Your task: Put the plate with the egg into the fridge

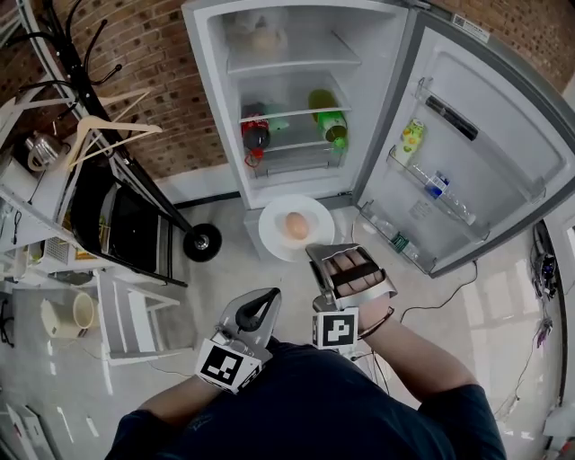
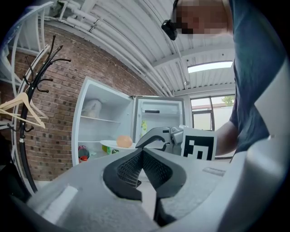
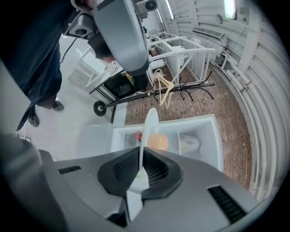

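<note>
Right gripper (image 1: pixel 319 254), fingers clamped on the near rim of the plate (image 1: pixel 274 235); egg (image 1: pixel 296 225) and open fridge (image 1: pixel 214 90) lie straight beyond them. Left gripper (image 1: pixel 268 298), fingers clenched on nothing, sits farther back.

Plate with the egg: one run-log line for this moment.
right gripper: shut on round white plate rim | tan egg: on plate | left gripper: shut, empty | white fridge: door open

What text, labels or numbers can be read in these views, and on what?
No text is legible.
Fridge door sticker: print too small to read.
Green packet: print blurred.
Blue bottle label: blurred.
Marker cubes: black-and-white squares only, no letters.
</note>
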`<state>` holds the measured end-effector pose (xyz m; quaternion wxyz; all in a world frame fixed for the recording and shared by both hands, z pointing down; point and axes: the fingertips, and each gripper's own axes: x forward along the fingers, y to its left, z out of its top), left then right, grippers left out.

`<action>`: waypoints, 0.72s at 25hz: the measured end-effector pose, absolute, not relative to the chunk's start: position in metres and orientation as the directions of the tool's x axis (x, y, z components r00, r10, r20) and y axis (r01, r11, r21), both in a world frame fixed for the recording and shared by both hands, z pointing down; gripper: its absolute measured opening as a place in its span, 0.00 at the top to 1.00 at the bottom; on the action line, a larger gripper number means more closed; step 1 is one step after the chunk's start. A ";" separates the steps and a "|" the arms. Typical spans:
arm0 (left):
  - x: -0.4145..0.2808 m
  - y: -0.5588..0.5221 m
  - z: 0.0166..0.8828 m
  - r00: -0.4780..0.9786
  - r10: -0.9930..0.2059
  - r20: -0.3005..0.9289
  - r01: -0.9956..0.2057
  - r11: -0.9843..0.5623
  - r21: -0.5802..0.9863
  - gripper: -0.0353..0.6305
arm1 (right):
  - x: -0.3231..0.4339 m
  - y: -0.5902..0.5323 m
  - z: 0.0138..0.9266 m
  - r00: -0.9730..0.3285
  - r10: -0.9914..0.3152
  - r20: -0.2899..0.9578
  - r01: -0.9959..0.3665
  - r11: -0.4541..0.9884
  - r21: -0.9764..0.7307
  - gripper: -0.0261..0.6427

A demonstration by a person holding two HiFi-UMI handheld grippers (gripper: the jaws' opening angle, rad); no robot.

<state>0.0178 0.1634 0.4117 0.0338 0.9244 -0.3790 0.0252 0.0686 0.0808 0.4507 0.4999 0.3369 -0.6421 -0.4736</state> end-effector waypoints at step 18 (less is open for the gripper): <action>-0.006 0.007 0.403 0.774 -0.632 0.028 -0.633 -0.773 0.041 0.95 | 0.052 -0.067 0.454 -0.190 -0.924 0.332 0.048 0.329 0.943 0.93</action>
